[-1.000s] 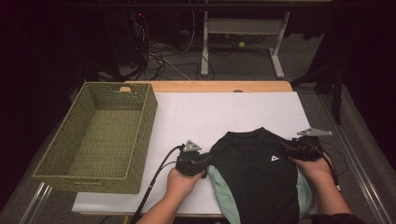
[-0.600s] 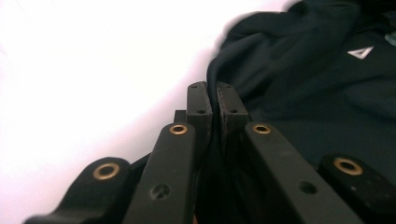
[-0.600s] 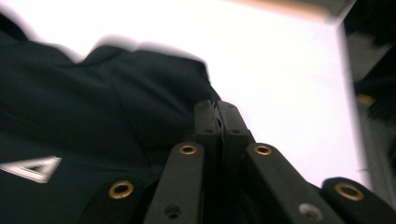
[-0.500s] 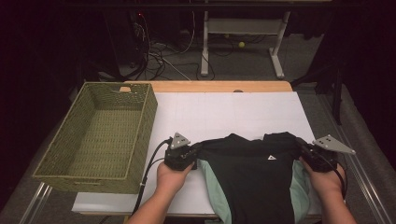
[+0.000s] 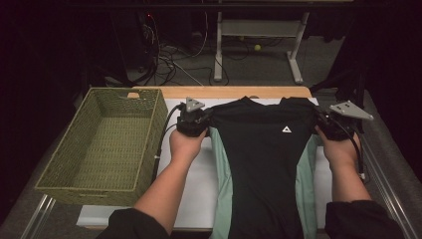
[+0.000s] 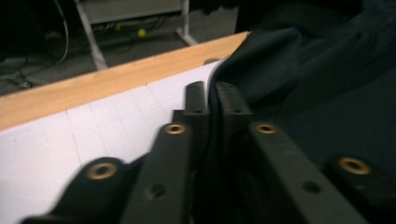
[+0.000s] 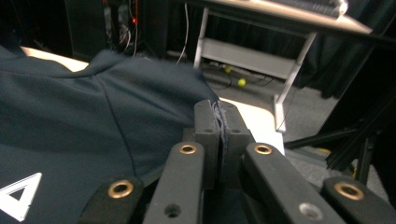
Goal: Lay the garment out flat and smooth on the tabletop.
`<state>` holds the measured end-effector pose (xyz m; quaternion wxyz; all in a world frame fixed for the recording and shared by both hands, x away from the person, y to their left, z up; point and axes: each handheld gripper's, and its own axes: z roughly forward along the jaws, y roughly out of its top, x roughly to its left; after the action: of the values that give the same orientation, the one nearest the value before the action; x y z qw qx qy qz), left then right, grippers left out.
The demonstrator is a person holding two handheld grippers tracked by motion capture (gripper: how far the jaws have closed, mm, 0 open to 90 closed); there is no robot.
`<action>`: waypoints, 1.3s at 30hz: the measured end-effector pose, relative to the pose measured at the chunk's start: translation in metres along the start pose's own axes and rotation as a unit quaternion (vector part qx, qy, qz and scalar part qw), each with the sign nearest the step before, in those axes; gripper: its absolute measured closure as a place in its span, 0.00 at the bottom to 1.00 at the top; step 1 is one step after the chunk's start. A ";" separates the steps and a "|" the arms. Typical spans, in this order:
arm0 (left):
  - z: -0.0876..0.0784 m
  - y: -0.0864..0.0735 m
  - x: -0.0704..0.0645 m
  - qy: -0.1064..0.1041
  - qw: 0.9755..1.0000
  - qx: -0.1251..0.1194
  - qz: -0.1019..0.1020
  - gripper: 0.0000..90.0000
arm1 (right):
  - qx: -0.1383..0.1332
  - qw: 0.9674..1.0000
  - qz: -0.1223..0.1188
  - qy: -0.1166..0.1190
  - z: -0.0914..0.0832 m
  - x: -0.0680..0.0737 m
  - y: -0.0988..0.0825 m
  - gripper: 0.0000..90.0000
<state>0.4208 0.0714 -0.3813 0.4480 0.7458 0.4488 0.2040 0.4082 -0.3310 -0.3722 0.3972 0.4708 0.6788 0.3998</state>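
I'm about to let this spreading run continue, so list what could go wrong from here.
1. Both the left gripper and the right gripper pinch only a thin edge of the dark shirt; a hard pull might slip it free.
2. The shirt's collar lies near the table's far edge, so it could slide over.
3. The left gripper's cable runs beside the wicker basket and may snag.

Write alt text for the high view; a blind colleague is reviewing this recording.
Seen from above, a person's two hand-held grippers, the left gripper and the right gripper, each pinch a shoulder of a dark shirt with mint-green side panels, spread on a white table. An empty green wicker basket sits at the left.
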 end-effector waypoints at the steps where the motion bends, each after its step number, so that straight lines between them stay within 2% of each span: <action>1: 0.004 -0.002 0.002 -0.005 1.000 0.013 -0.010 0.78 | 0.010 1.000 0.001 0.002 0.006 0.000 0.000 0.93; 2: 0.007 -0.006 0.003 -0.008 1.000 0.022 -0.019 0.68 | 0.019 1.000 0.001 0.005 0.011 0.001 -0.001 0.80; 3: 0.008 -0.011 0.003 -0.012 0.999 0.022 -0.024 0.62 | 0.027 1.000 0.007 0.014 0.013 0.001 -0.004 0.73; 5: 0.008 -0.022 0.002 -0.028 0.999 0.022 -0.031 0.52 | 0.036 0.999 0.013 0.030 0.014 0.002 -0.011 0.68; 7: 0.006 -0.035 0.000 -0.042 0.998 0.024 -0.030 0.49 | 0.039 0.999 0.013 0.035 0.010 0.003 -0.020 0.63; 9: 0.003 -0.048 -0.005 -0.061 0.997 0.033 -0.030 0.44 | 0.044 0.998 0.014 0.039 0.003 0.003 -0.029 0.63; 11: -0.003 -0.062 -0.010 -0.073 0.996 0.037 -0.018 0.44 | 0.046 0.998 0.016 0.042 -0.007 0.003 -0.038 0.62; 16: -0.028 -0.102 -0.020 -0.105 0.993 0.050 -0.004 0.41 | 0.047 0.997 0.028 0.055 -0.038 0.003 -0.060 0.62; 19: -0.039 -0.122 -0.028 -0.131 0.989 0.076 0.006 0.41 | 0.052 0.996 0.028 0.064 -0.056 0.008 -0.078 0.63; 22: -0.044 -0.135 -0.039 -0.161 0.981 0.106 0.023 0.41 | 0.063 0.995 0.027 0.073 -0.072 0.014 -0.097 0.62; 24: -0.046 -0.141 -0.048 -0.169 0.977 0.119 0.045 0.42 | 0.070 0.994 0.031 0.082 -0.082 0.019 -0.107 0.62; 26: -0.046 -0.144 -0.053 -0.175 0.974 0.129 0.057 0.45 | 0.077 0.992 0.039 0.091 -0.093 0.024 -0.116 0.61; 27: -0.046 -0.147 -0.055 -0.176 0.974 0.131 0.061 0.51 | 0.080 0.991 0.043 0.094 -0.098 0.027 -0.120 0.60; 28: -0.044 -0.148 -0.057 -0.169 0.974 0.140 0.063 0.53 | 0.085 0.991 0.045 0.094 -0.103 0.029 -0.125 0.60; 29: -0.042 -0.149 -0.058 -0.171 0.972 0.148 0.065 0.53 | 0.088 0.990 0.052 0.096 -0.107 0.031 -0.129 0.59; 31: -0.040 -0.150 -0.059 -0.170 0.972 0.144 0.073 0.57 | 0.102 0.988 0.068 0.098 -0.110 0.034 -0.136 0.56; 33: -0.039 -0.149 -0.060 -0.176 0.971 0.144 0.072 0.62 | 0.118 0.986 0.068 0.099 -0.111 0.037 -0.141 0.55; 35: -0.039 -0.149 -0.062 -0.177 0.970 0.146 0.084 0.69 | 0.126 0.985 0.066 0.101 -0.111 0.040 -0.144 0.55; 36: -0.039 -0.149 -0.063 -0.181 0.969 0.147 0.084 0.74 | 0.131 0.984 0.063 0.103 -0.111 0.043 -0.144 0.55; 38: -0.039 -0.149 -0.065 -0.183 0.968 0.148 0.089 0.83 | 0.136 0.982 0.065 0.116 -0.112 0.045 -0.146 0.55; 39: -0.039 -0.150 -0.065 -0.183 0.968 0.147 0.087 0.85 | 0.140 0.980 0.068 0.120 -0.112 0.047 -0.147 0.56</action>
<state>0.2869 0.0641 -0.4823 0.3889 0.8643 0.3171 0.0340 0.2473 -0.3396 -0.4736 0.2146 0.5154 0.7371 0.3808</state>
